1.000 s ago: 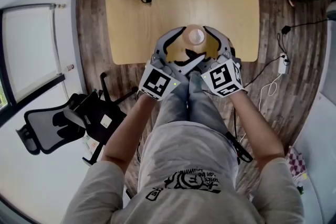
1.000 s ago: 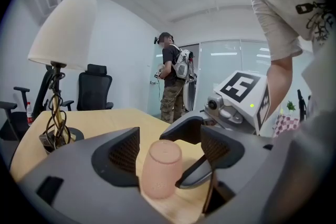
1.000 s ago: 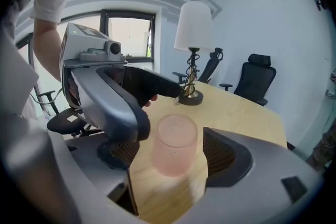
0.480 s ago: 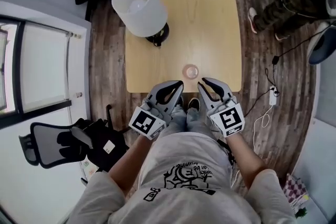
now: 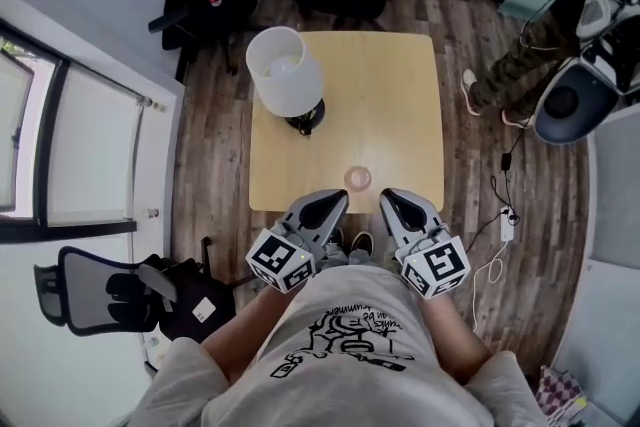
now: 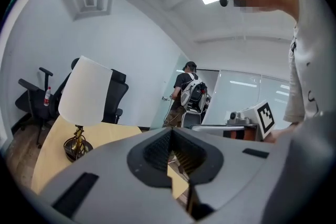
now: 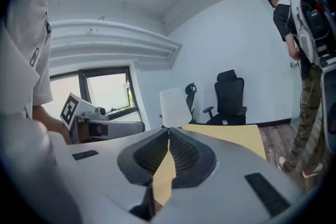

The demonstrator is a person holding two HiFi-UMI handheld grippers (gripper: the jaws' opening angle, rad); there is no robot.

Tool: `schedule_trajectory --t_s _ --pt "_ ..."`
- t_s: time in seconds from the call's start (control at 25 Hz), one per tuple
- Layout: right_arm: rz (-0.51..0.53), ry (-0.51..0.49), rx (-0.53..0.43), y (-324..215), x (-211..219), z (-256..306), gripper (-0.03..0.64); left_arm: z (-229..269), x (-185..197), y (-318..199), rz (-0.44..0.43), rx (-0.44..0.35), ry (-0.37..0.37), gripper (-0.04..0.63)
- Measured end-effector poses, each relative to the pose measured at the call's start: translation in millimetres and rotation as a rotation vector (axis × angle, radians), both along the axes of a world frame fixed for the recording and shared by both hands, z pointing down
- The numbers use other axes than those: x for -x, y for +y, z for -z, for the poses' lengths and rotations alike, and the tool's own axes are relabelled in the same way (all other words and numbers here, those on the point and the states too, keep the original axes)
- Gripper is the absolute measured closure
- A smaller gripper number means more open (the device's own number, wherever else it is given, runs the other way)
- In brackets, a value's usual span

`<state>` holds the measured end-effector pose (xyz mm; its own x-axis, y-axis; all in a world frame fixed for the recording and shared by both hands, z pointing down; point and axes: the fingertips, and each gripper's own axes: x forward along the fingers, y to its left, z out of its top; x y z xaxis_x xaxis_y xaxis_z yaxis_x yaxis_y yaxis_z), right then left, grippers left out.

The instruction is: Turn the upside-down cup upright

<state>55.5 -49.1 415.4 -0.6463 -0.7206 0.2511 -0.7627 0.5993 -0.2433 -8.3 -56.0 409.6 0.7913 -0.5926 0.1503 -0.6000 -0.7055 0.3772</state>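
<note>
Cup (image 5: 358,178) first: look for it on the table (image 5: 400,85), close to the near edge, roughly midway between the two gripper tips and apart from both. Seen from above only as a pale ring, so cannot tell which end is up; check that before anything else.

Left gripper (image 5: 337,198) and right gripper (image 5: 389,197): held side by side just off the near edge, close to the body, each with jaws just drawn together and pressed flat on nothing, only tabletop showing through the slit. Judged as a hands-off moment, with no grip on the task's thing.

If still inverted, spread one pair of jaws well before coming down, never on arrival. Approach level from the near side, pinch across the wall rather than the rim, and squeeze lightly, since probably thin and light. Lift clear of the wood, roll the wrist half a turn, then set down flat and further from the near edge. Keep the idle gripper out of the way, and stay well away from the lamp (image 5: 285,65) at far left.
</note>
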Motion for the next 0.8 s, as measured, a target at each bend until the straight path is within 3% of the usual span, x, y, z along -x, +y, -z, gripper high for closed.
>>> schedule_trajectory --t_s 0.52,0.8 --pt "0.019 -0.050 -0.079 8 13 48 0.594 45 -7 10 0.004 -0.035 0.035 0.588" --pt "0.013 -0.050 -0.093 15 21 51 0.594 47 -9 14 0.027 -0.075 0.010 0.588"
